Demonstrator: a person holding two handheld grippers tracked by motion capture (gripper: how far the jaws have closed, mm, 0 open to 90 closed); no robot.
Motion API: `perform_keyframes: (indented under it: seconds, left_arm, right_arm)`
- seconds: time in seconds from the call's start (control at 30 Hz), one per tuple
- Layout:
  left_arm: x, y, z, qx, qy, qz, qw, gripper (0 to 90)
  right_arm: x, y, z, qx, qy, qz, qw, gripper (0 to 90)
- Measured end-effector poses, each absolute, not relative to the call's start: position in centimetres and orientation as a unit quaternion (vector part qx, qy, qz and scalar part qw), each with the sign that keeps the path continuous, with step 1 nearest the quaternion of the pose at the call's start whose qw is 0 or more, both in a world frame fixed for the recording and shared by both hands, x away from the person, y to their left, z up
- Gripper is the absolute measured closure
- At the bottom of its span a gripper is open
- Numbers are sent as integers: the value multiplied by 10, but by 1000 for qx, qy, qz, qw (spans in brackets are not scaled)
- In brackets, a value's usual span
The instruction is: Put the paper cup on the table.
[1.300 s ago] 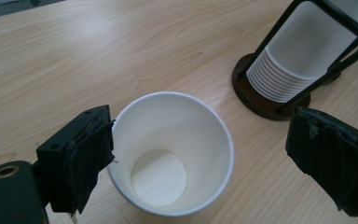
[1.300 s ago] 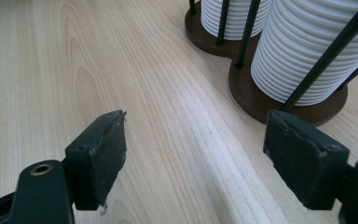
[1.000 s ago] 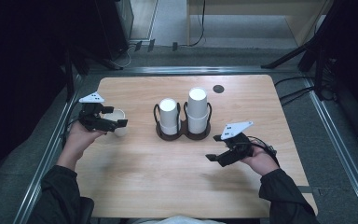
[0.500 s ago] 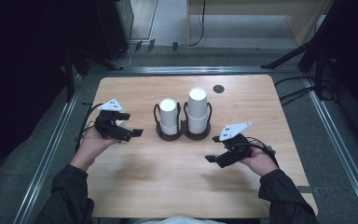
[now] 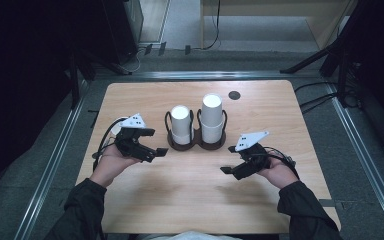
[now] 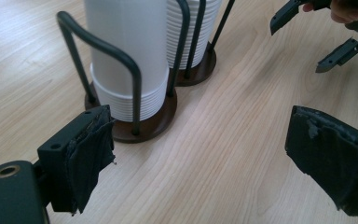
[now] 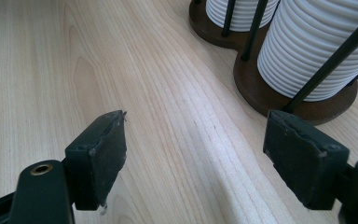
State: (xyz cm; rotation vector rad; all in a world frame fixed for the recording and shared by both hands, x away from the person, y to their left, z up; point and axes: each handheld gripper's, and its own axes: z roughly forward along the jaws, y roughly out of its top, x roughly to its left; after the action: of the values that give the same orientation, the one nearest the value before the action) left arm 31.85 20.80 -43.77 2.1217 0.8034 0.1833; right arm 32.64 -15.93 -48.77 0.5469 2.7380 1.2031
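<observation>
In the high view, the left gripper [image 5: 152,142] hovers over the wooden table [image 5: 145,215], just beside the cup holder [image 5: 196,141], a dark two-ring stand near the table's middle. The holder carries a shorter cup stack [image 5: 182,122] on its left and a taller cup stack [image 5: 212,116] on its right. The right gripper [image 5: 233,171] hangs near the holder's right front, apart from it.

In the left gripper view, the jaws stand wide apart with nothing between them; the shorter cup stack [image 6: 128,51] rises close ahead inside its wire loops, and the right gripper [image 6: 326,44] shows at the upper right.

In the right gripper view, the jaws also gape over bare wood, the holder [image 7: 261,91] lying ahead to the right.
</observation>
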Motion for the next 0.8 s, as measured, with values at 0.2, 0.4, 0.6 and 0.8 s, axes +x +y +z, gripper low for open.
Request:
perform_keyframes:
  seconds: [0.2, 0.4, 0.6, 0.8]
  left_arm:
    - [315, 195, -438, 849, 312, 64, 421, 85]
    - [310, 181, -441, 850, 300, 59, 428, 85]
    - [309, 172, -446, 849, 297, 56, 432, 85]
    - [308, 164, -450, 849, 296, 50, 434, 85]
  right_arm:
    - [326, -159, -488, 179, 901, 391, 51, 214]
    - [325, -157, -490, 177, 904, 386, 51, 214]
    - [325, -156, -490, 176, 905, 385, 52, 214]
    - [325, -156, -490, 175, 904, 386, 52, 214]
